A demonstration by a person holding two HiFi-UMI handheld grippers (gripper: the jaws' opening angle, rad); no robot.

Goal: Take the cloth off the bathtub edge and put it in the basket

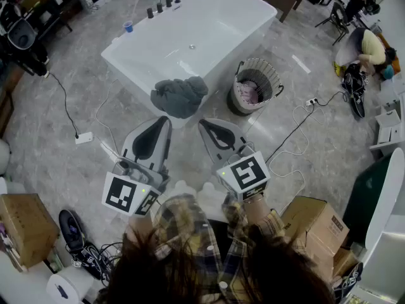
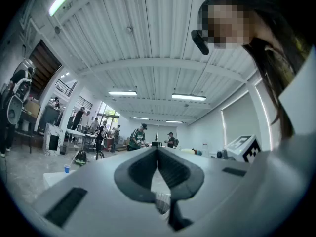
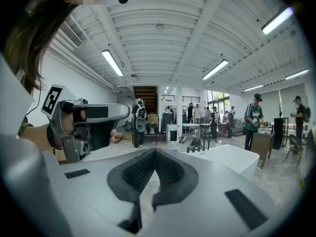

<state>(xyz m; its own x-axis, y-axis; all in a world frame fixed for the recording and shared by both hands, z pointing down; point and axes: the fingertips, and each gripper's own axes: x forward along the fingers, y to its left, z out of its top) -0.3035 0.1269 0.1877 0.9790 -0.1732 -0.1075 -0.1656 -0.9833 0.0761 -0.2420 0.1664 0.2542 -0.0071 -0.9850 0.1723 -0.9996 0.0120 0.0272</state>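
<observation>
brown cardboard box (image 1: 314, 223), small blue cup (image 1: 128, 26)

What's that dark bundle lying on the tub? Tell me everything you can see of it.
It is a cloth, dark grey, soft-looking and matte, crumpled into loose folds rather than spread flat. It lies draped over the near rim of the white bathtub, with part of it hanging down the outer wall. Only the tub touches it; the basket stands apart on its right.
</observation>
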